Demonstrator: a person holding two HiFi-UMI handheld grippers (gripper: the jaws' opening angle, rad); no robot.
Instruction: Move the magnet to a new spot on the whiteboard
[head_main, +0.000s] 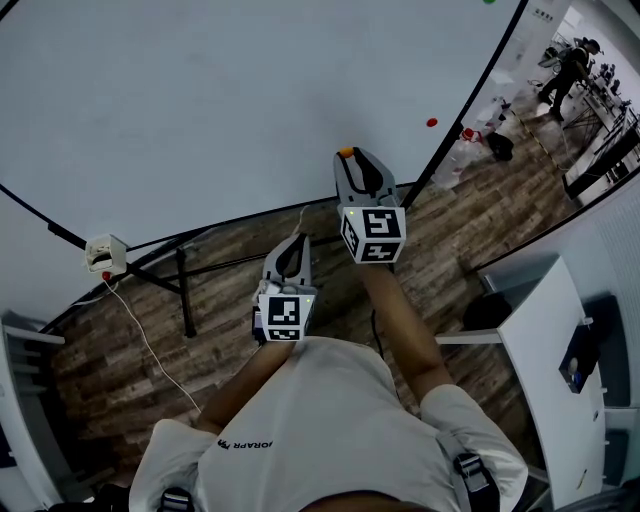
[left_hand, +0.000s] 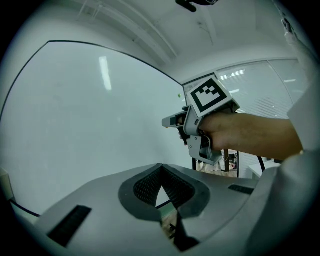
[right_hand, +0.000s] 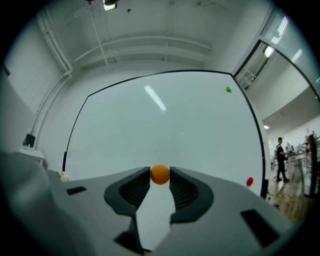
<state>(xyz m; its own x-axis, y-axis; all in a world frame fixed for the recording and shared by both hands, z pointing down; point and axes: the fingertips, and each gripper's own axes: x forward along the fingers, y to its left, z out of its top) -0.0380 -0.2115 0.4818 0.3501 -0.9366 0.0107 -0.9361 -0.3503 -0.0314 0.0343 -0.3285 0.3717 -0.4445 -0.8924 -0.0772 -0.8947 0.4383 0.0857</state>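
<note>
The right gripper (head_main: 348, 158) pinches the small round orange magnet (right_hand: 160, 174) in its jaw tips low against the big white whiteboard (head_main: 200, 100), seemingly for relocating, while the left gripper (left_hand: 161, 169), closed and empty, hangs back.

The orange magnet (right_hand: 160, 174) was small and round. It was pinched at its sides between the tips of the two fingers (right_hand: 137, 186) of the right gripper (right_hand: 160, 176). It hung in front of the lower part of the whiteboard (right_hand: 165, 125), near the bottom edge; whether it touched the surface could not be told. The whiteboard was large and white, thinly framed in black, and stood upright.
</note>
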